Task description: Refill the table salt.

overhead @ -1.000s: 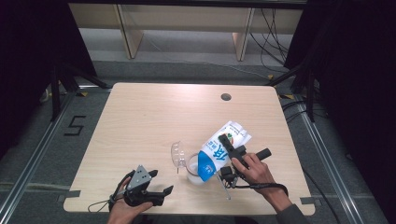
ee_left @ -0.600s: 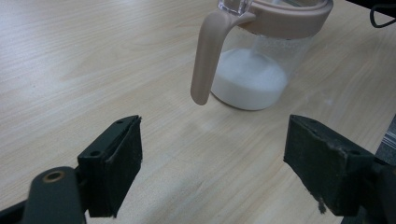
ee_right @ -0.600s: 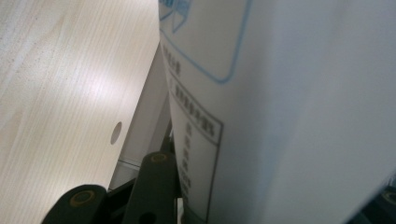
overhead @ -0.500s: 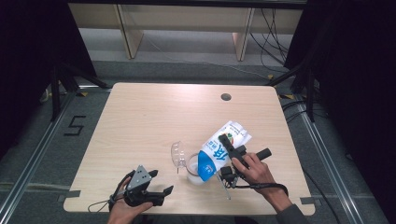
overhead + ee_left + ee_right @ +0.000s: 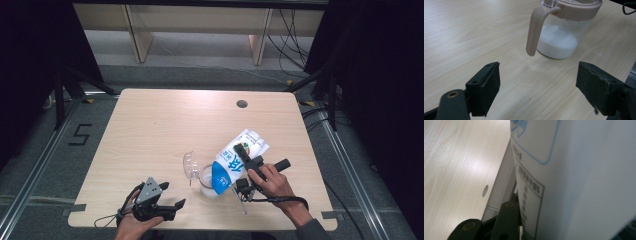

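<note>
Nothing has shifted — our right gripper (image 5: 246,161) clamps the tilted carton (image 5: 236,161) over the jug (image 5: 564,32), left gripper (image 5: 537,92) fingers wide apart, holding nothing.

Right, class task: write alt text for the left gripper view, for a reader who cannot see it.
A clear pitcher with a beige rim and handle, white powder or liquid in its bottom, stands on a light wooden table. The left gripper points at it from short of it, its two black jaws wide open and holding nothing.

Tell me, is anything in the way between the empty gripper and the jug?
Nothing visible. The left gripper is open, and only bare table lies between its jaws and the jug, whose handle hangs toward the gripper.
</note>
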Tool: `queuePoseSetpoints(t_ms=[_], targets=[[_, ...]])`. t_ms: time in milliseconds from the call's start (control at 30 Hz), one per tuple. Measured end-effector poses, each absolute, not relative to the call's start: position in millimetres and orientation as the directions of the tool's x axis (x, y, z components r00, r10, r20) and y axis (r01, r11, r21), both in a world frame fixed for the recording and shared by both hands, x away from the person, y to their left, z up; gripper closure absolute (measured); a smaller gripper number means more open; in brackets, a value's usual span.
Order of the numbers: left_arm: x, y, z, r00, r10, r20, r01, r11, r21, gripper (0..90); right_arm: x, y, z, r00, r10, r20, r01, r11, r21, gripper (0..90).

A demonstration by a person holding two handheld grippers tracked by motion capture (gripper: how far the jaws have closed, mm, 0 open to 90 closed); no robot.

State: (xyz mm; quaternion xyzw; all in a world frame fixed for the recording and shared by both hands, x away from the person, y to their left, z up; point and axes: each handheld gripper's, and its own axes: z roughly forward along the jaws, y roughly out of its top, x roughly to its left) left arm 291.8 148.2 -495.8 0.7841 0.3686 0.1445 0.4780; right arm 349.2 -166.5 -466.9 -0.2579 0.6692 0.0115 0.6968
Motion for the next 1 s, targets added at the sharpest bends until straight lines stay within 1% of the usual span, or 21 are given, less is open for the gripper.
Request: queuePoseSetpoints(t_ms=[33, 67, 167, 267, 300, 400, 500, 567, 633, 667, 767, 833, 967, 1000], targets=[[291.3, 148.2, -495.6, 0.682, 0.721, -0.125, 0.445, -0.272, 0.853, 18.9, 349.3, -165.9, -466.2, 0.107, -0.330, -0.938, -0.361, 0.866, -0.346, 69.9], [291.3, 148.2, -495.6, 0.681, 0.721, -0.127, 0.446, -0.271, 0.853, 18.9, 348.7, -166.2, -467.8, 0.102, -0.303, -0.948, -0.355, 0.879, -0.319, 69.9], [292.1, 149.0, -495.2, 0.691, 0.714, -0.111, 0.432, -0.286, 0.855, 18.9, 348.3, -167.1, -468.1, 0.097, -0.309, -0.946, -0.350, 0.879, -0.323, 70.0], [291.5, 148.7, -495.4, 0.685, 0.718, -0.122, 0.441, -0.276, 0.854, 18.9, 348.5, -166.5, -467.8, 0.104, -0.305, -0.947, -0.354, 0.878, -0.322, 70.0], [292.3, 149.3, -495.1, 0.693, 0.713, -0.109, 0.430, -0.287, 0.856, 18.9, 348.7, -166.2, -467.4, 0.105, -0.310, -0.945, -0.357, 0.875, -0.327, 70.1], [291.3, 148.4, -495.6, 0.681, 0.721, -0.129, 0.447, -0.269, 0.853, 18.9, 348.8, -166.3, -467.0, 0.103, -0.317, -0.943, -0.356, 0.873, -0.333, 70.2], [292.2, 149.1, -495.3, 0.691, 0.714, -0.112, 0.433, -0.285, 0.855, 18.9, 348.9, -167.0, -466.6, 0.102, -0.330, -0.938, -0.355, 0.869, -0.344, 70.2], [291.3, 148.2, -495.6, 0.680, 0.721, -0.130, 0.447, -0.268, 0.853, 18.9, 348.7, -166.9, -466.2, 0.105, -0.331, -0.938, -0.355, 0.868, -0.347, 70.4], [292.0, 148.9, -495.3, 0.689, 0.715, -0.116, 0.436, -0.281, 0.855, 18.9, 348.8, -166.8, -466.0, 0.108, -0.335, -0.936, -0.354, 0.867, -0.351, 70.4], [292.3, 149.1, -495.3, 0.691, 0.714, -0.112, 0.432, -0.284, 0.856, 18.9, 348.8, -165.5, -463.5, 0.122, -0.359, -0.925, -0.359, 0.853, -0.378, 70.5], [291.3, 148.2, -495.6, 0.680, 0.721, -0.130, 0.447, -0.268, 0.853, 19.0, 348.5, -166.9, -465.8, 0.108, -0.335, -0.936, -0.351, 0.868, -0.351, 70.8], [291.8, 148.7, -495.4, 0.686, 0.717, -0.120, 0.440, -0.277, 0.854, 19.0, 348.6, -165.5, -463.4, 0.126, -0.361, -0.924, -0.359, 0.852, -0.382, 70.8], [292.3, 149.2, -495.3, 0.691, 0.714, -0.112, 0.433, -0.285, 0.855, 18.9, 348.6, -165.6, -463.7, 0.125, -0.357, -0.926, -0.359, 0.854, -0.377, 71.0], [292.2, 149.2, -495.2, 0.691, 0.714, -0.112, 0.433, -0.284, 0.856, 19.0, 348.5, -166.8, -465.7, 0.111, -0.333, -0.937, -0.354, 0.867, -0.350, 71.1]])
